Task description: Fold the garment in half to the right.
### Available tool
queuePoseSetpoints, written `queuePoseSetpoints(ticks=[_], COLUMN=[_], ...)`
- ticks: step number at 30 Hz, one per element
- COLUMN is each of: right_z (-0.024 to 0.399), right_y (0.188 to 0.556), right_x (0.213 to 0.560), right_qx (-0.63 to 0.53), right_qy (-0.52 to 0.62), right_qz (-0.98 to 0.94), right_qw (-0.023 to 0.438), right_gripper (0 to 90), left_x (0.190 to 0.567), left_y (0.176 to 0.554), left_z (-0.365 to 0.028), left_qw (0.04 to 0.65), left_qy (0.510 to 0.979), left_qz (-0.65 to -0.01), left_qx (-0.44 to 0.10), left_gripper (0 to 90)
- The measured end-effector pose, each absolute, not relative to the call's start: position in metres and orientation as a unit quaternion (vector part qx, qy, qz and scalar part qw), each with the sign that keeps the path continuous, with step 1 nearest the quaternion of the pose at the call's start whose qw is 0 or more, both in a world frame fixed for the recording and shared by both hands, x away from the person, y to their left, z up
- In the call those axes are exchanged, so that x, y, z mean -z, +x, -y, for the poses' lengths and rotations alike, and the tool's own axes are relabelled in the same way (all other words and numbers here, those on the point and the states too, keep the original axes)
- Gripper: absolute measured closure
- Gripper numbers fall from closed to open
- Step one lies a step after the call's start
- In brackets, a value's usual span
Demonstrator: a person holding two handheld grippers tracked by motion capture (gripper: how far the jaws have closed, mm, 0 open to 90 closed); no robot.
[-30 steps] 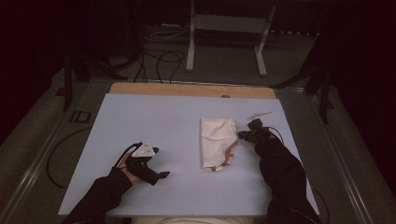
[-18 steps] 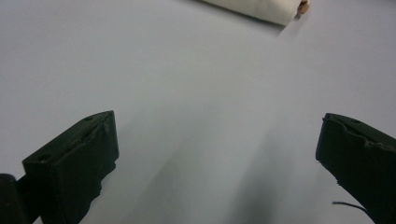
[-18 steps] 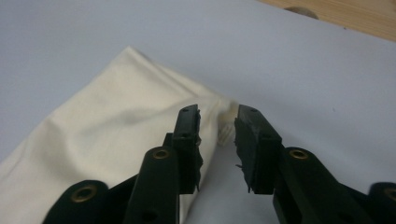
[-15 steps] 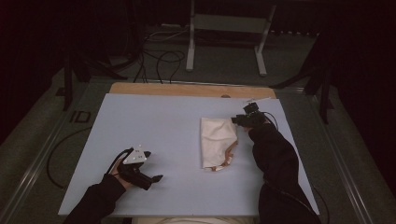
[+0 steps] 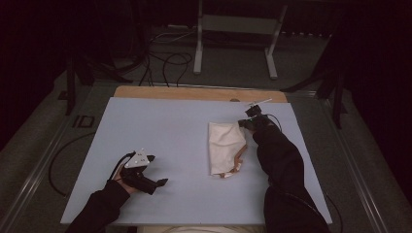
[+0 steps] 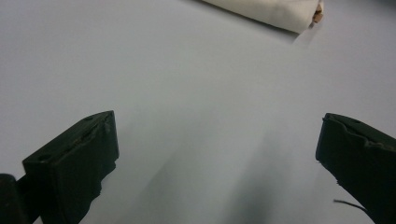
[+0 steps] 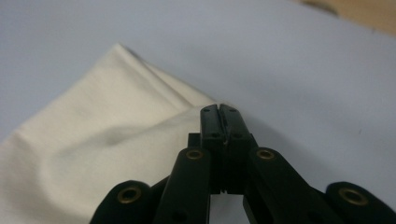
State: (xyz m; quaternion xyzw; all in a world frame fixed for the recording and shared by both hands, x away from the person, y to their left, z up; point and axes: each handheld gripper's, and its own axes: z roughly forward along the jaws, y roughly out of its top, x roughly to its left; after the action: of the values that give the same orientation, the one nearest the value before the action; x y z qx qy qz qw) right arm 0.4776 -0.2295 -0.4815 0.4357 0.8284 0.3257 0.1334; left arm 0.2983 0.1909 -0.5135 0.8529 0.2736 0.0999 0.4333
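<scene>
Cloth (image 5: 226, 147), cream and folded, lies right of centre on the pale surface (image 5: 160, 126), a tan trim showing at its near end. The right gripper (image 5: 247, 122) has just been closing and is now clenched at the cloth's far right corner; whether fabric is pinched I cannot tell. The left gripper (image 5: 156, 171) rests released, well apart. Next likely comes lifting that corner to fold or spread the cloth.
</scene>
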Motion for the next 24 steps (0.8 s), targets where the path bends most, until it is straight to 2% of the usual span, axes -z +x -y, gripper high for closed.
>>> queuePoseSetpoints(ticks=[7,24], right_z=[0.231,0.247], right_y=[0.473,0.481], right_x=[0.462,0.497], right_qx=[-0.336,-0.299], right_qy=[0.426,0.465], right_qz=[-0.824,-0.819], right_qw=[0.165,0.154], right_gripper=[90.0,90.0], left_x=[0.514,0.513], left_y=[0.298,0.299], left_z=[-0.191,-0.194], left_qw=[0.434,0.443], left_qy=[0.852,0.844], left_qz=[-0.274,-0.28], left_qx=[-0.1,-0.109], left_gripper=[0.0,0.0])
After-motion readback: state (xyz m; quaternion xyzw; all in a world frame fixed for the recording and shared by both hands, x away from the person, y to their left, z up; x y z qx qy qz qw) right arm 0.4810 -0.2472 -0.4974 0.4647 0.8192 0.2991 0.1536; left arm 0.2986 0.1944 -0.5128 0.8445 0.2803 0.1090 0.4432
